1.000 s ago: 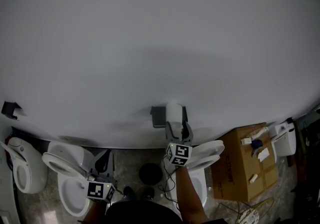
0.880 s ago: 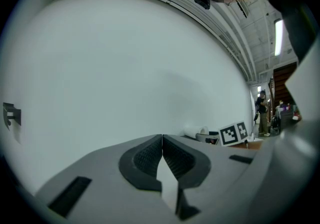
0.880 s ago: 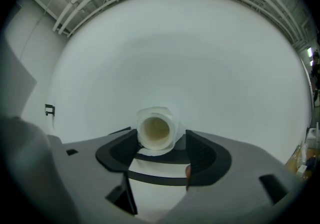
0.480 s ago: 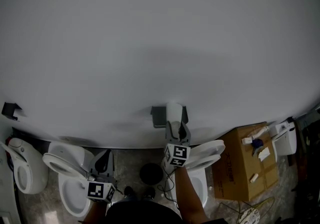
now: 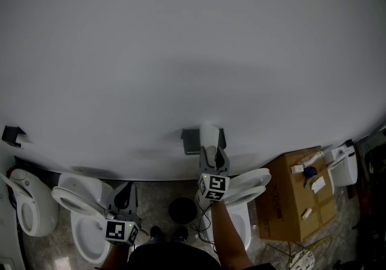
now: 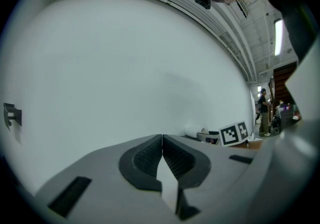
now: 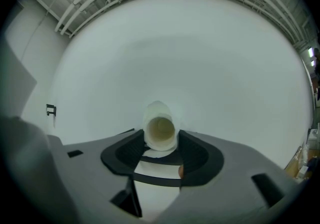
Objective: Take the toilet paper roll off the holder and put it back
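Observation:
A white toilet paper roll (image 5: 209, 132) hangs on a dark grey holder (image 5: 190, 140) on the wall. My right gripper (image 5: 215, 153) reaches level to it from below in the head view. In the right gripper view the roll (image 7: 160, 129) shows its cardboard core end-on. It sits between the dark pads (image 7: 194, 151), which press its sides. These jaws have just been closing, and my right gripper (image 7: 160, 139) is shut on the roll. Low at the left, my left gripper (image 5: 125, 195) is shut with nothing in it. Its ribbed pads (image 6: 149, 155) meet in the left gripper view.
Below the wall, white toilets stand at the left (image 5: 84, 217) and far left (image 5: 27, 205), and a third (image 5: 248, 185) by my right arm. A cardboard box (image 5: 289, 202) with small items is at the right. A black round object (image 5: 181, 209) lies on the floor. A small black bracket (image 5: 12, 134) hangs far left.
The right gripper's jaws have drawn in onto the roll. Neither hand has shifted, and the left gripper stays shut.

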A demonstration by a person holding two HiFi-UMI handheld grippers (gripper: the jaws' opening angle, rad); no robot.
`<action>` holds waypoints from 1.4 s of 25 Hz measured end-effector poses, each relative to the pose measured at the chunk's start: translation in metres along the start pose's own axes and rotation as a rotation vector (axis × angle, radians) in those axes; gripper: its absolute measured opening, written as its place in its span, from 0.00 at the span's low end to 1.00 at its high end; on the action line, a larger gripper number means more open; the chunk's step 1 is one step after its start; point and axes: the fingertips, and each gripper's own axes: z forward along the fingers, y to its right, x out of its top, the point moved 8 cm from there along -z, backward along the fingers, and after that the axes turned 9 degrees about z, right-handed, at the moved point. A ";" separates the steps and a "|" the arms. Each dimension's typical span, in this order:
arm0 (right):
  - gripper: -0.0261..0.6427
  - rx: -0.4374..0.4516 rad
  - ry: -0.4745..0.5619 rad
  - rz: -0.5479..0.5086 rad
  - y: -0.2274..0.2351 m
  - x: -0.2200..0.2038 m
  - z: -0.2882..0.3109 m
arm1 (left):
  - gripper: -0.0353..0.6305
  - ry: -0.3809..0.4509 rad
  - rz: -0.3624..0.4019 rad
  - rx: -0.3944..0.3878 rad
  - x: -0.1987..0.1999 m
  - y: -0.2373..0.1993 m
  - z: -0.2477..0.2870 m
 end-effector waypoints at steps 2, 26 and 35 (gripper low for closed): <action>0.36 0.002 0.004 -0.004 -0.001 0.003 -0.001 | 0.06 0.002 0.000 0.000 0.001 -0.001 0.000; 0.36 0.043 0.248 -0.021 -0.020 0.105 -0.039 | 0.06 0.027 0.002 -0.034 0.005 0.001 -0.003; 0.36 0.062 0.343 -0.042 -0.029 0.144 -0.057 | 0.06 0.036 0.003 -0.032 0.008 0.001 -0.001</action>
